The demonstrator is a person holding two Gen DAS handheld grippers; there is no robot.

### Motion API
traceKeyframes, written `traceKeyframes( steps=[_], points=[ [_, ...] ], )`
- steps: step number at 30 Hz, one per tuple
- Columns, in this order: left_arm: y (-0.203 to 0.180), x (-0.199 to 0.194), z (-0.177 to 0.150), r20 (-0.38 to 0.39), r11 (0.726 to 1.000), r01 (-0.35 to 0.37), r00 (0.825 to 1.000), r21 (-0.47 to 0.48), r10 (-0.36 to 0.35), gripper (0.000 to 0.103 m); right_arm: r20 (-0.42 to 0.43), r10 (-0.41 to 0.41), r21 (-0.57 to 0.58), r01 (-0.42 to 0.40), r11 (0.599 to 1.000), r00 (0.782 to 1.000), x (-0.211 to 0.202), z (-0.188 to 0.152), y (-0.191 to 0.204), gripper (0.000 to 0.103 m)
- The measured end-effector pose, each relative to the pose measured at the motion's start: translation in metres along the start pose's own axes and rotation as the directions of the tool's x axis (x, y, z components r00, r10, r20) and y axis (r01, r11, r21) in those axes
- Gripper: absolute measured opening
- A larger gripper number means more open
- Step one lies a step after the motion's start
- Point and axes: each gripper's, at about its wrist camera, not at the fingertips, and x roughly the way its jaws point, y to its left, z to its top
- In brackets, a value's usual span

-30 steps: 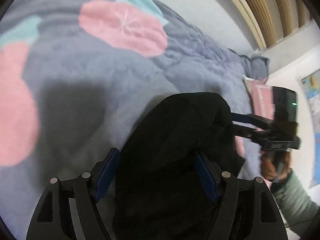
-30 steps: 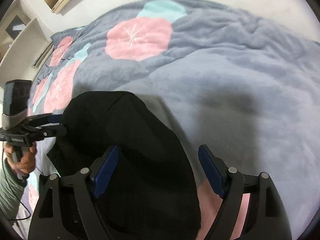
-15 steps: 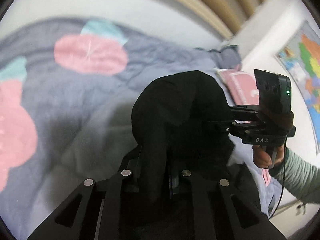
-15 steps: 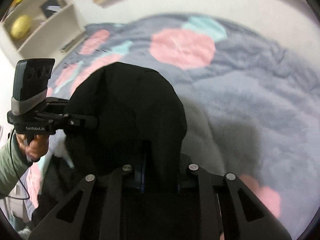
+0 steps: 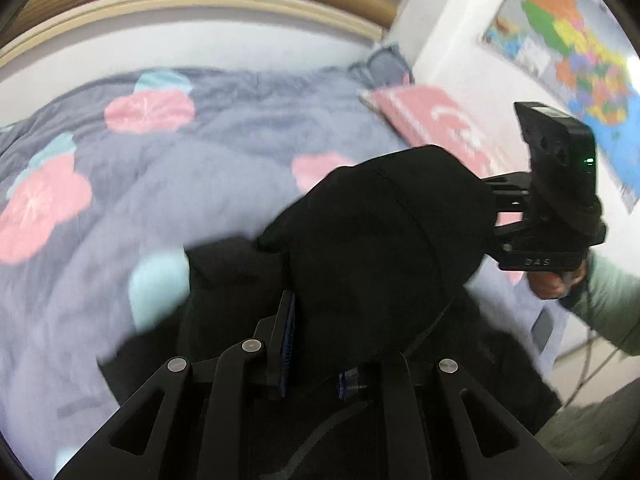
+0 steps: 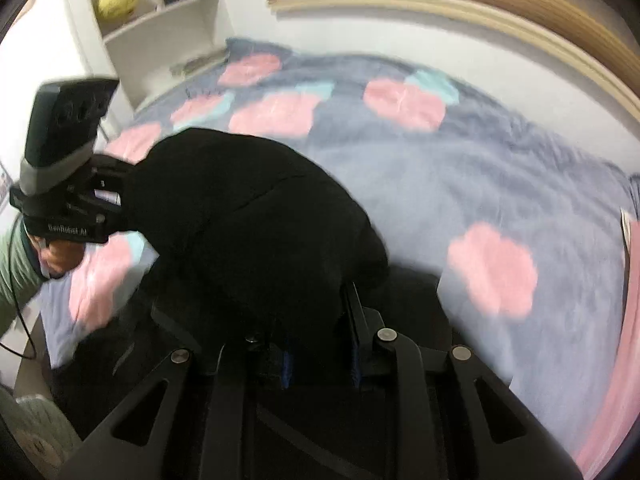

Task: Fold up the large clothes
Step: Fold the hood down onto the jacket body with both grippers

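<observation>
grey quilt [image 6: 460,168] with pink and teal blotches covers the bed under me, with a slatted headboard [image 6: 460,4] behind it.

nearest in the left view, my left gripper [image 5: 312,354] is clenched on a bunch of the black garment [image 5: 384,248]; the blue pads sit close together with cloth pinched between them. my right gripper [image 6: 320,340] is likewise pinched on the same garment [image 6: 248,216]; its pads are nearly hidden by cloth.

the garment bulges up just ahead of both sets of fingers as a dark hump, lifted off the quilt, while its lower part hangs down and trails onto the bed below the grippers. the held edge runs from one gripper across to the other, so its long axis lies sideways between my hands, roughly level. in the left view the right gripper [image 5: 492,216] sits just beyond the hump, to the right; in the right view the left gripper [image 6: 120,200] sits to the left. neither hand is clearly nearer the cloth, both are on it.

my guess is the next move carries this edge forward over the quilt, both hands together, to lay or fold it.

farther off, a pink pillow [image 5: 432,120], a wall map [image 5: 572,40] and shelves [image 6: 160,20].
</observation>
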Motion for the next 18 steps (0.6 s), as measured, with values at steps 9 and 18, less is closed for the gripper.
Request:
traceKeyframes(
  steps=[9, 18],
  points=[
    [-0.019, 0.03, -0.109, -0.16, 0.977, -0.021, 0.987, -0.212, -0.014, 0.017, -0.194, 0.05, 0.14, -0.022, 0.99, 0.98, 0.031, -0.088, 0.017, 0.033],
    [-0.033, -0.051, -0.098, -0.075, 0.987, 0.001, 0.997, -0.16, -0.013, 0.035, -0.068, -0.025, 0.171, 0.036, 0.985, 0.997, -0.058, -0.053, -0.001, 0.056]
  ],
)
